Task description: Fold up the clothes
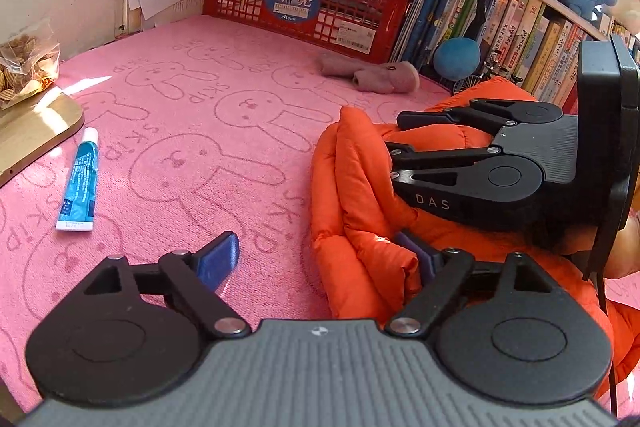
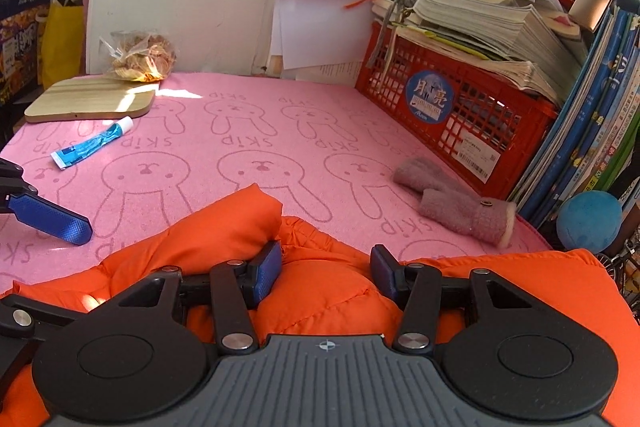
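An orange puffy jacket [image 1: 356, 187] lies bunched on the pink rabbit-print mat [image 1: 192, 95] at the right of the left wrist view. My left gripper [image 1: 318, 259] is wide open. Its left pad hangs over bare mat, and its right pad is tucked against the jacket's folded edge. My right gripper [image 1: 396, 135] reaches in from the right, over the jacket. In the right wrist view the right gripper [image 2: 324, 273] is open and rests on the jacket [image 2: 200, 239], with fabric bulging between its pads. A rolled fold touches its left pad. One left fingertip [image 2: 52, 219] shows at the left edge.
A grey-pink mitten [image 2: 452, 207] lies on the mat beside a red crate [image 2: 460, 107] stacked with papers. Books [image 1: 500, 19] and a blue ball [image 2: 588, 219] line the right side. A blue tube [image 1: 80, 183], a wooden board [image 2: 92, 99] and a snack bag [image 2: 140, 57] sit at the left.
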Motion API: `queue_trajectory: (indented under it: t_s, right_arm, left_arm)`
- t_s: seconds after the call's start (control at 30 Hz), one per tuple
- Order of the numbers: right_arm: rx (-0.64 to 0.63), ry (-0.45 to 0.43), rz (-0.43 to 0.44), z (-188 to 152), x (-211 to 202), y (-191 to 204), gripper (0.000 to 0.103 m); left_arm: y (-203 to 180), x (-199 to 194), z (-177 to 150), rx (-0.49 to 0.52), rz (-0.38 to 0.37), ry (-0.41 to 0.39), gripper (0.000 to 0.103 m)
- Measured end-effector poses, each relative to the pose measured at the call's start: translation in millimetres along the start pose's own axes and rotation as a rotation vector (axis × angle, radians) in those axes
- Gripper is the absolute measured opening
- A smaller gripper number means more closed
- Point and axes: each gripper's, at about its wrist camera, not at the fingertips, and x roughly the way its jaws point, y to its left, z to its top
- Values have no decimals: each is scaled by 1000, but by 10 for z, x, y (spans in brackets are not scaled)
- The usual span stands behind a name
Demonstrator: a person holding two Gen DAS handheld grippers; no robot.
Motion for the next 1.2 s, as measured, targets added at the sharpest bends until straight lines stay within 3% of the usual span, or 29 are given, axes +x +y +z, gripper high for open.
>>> queue_trajectory:
  t_s: [0.13, 0.23, 0.4, 0.43, 0.53, 0.7, 0.87, 0.97, 1.03, 1.2]
  right_arm:
    - [-4, -4, -23, 26, -26, 5, 54]
    - [-28, -26, -117, 108, -164, 82, 60]
    - [212, -143, -258, 114, -791, -142, 70]
    - [234, -132, -297, 76, -846, -192, 70]
    - [166, -23, -452, -167, -788, -296, 74]
    - [-39, 6, -583, -501, -721, -253, 77]
    - [-54, -26, -574, -572, -626, -227, 78]
    - [20, -50, -505, -554, -672, -321, 78]
    - [36, -69, -492, -529, -737, -328, 78]
    - [41, -145, -489, -407, -899, -235, 77]
  left_arm:
    - [27, 2, 31, -20, -3, 17, 87]
    - [39, -15, 32, -43, 14, 27, 88]
    - [-16, -57, -24, -27, 54, 1, 88]
    - [-43, -59, -38, -11, 70, -8, 90]
    - [-119, -40, -54, 30, 93, -29, 95]
    - [-187, 48, -83, 29, 95, -49, 98]
    - [-154, 24, -5, 9, 116, -35, 98]
    - [-256, -177, 239, 45, 147, -73, 76]
    - [-389, -389, 454, 90, 141, -206, 78]
    - [-730, -32, 577, 231, 178, -231, 81]
